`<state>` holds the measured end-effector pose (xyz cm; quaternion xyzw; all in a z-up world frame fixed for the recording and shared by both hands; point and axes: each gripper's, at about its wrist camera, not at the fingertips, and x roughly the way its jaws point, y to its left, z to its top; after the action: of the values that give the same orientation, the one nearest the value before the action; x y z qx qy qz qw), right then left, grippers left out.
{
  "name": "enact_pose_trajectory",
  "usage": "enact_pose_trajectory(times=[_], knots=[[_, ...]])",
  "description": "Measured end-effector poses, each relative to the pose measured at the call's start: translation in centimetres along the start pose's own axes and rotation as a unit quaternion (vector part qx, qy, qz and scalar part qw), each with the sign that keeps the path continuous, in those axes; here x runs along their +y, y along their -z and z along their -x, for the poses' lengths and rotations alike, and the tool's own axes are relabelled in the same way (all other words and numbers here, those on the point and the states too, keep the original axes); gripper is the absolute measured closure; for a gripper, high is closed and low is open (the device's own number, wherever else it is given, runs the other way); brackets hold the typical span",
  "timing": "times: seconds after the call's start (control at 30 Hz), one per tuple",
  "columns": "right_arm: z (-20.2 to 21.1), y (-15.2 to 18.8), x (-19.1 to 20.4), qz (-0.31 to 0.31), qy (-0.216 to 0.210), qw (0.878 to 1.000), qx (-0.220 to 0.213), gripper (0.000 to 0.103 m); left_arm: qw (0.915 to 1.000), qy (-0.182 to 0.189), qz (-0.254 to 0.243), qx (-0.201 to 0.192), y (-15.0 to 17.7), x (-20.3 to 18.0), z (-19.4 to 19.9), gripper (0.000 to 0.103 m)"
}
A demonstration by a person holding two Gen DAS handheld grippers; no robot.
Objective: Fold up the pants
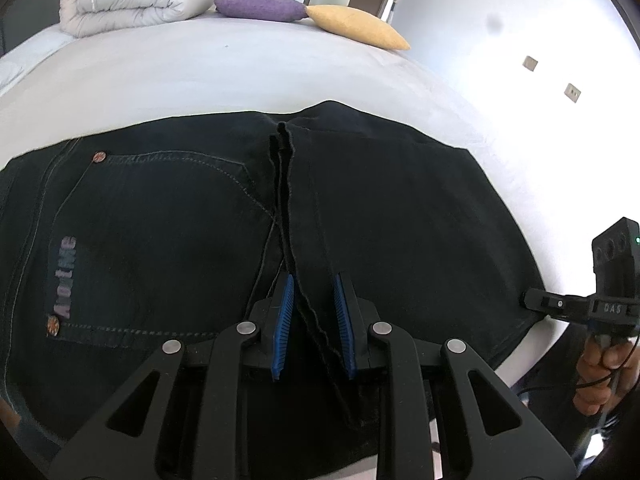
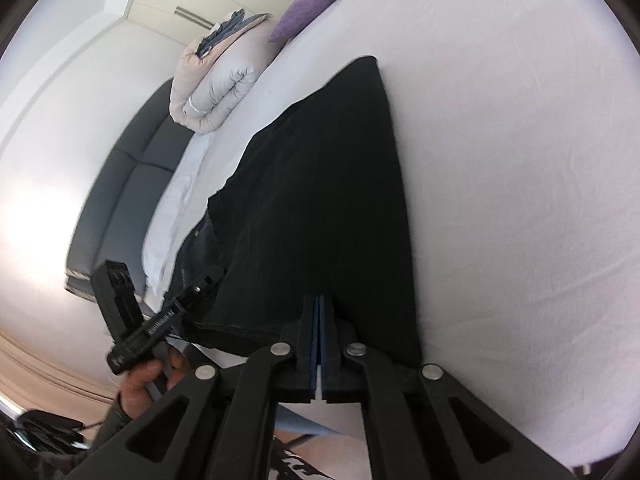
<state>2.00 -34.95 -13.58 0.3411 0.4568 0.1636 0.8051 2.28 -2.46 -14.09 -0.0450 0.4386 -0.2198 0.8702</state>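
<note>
A white bed [image 1: 248,76] fills both views, with dark pants [image 1: 168,216] spread across its near side. At the far end lie a rolled duvet [image 1: 132,0], a purple cushion [image 1: 260,7] and a yellow cushion [image 1: 356,26].

Only the left wrist view shows the pants' stitched pocket, two copper rivets and a pale embroidered word up the pocket edge, too blurred to read. It also shows the left gripper [image 1: 312,320] with its blue pads parted a little, a raised fold of cloth running between them; whether the pads press it cannot be told.

Only the right wrist view shows a grey headboard [image 2: 132,184] and the pants as a plain black sheet. The right gripper [image 2: 319,332] is closed at the pants' near edge, pads nearly touching; cloth between them cannot be made out. Lettering on each gripper's body is too small to read.
</note>
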Motion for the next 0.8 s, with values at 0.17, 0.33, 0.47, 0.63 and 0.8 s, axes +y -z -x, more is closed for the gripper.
enact_pose_trajectory(times=[0.17, 0.33, 0.47, 0.63, 0.8], knots=[[1.8, -0.5, 3.6, 0.030, -0.014, 0.999, -0.034, 0.038, 0.9986, -0.001, 0.042, -0.032, -0.2, 1.8, 4.4, 0.081], [0.6, -2.9, 8.0, 0.071, -0.065, 0.995, -0.022, 0.038, 0.9798, -0.003, 0.155, -0.126, 1.9, 7.2, 11.4, 0.009], [-3.1, -4.5, 10.5, 0.082, -0.092, 0.992, 0.017, 0.039, 0.9585, -0.012, 0.247, -0.142, 5.5, 11.9, 13.6, 0.009], [-8.2, -5.7, 12.0, 0.071, -0.122, 0.988, 0.066, 0.050, 0.9144, 0.041, 0.381, -0.132, 9.5, 16.8, 12.5, 0.010], [-11.4, -5.4, 11.5, 0.043, -0.128, 0.986, 0.098, 0.062, 0.9000, 0.079, 0.403, -0.145, 9.0, 17.9, 11.1, 0.010]])
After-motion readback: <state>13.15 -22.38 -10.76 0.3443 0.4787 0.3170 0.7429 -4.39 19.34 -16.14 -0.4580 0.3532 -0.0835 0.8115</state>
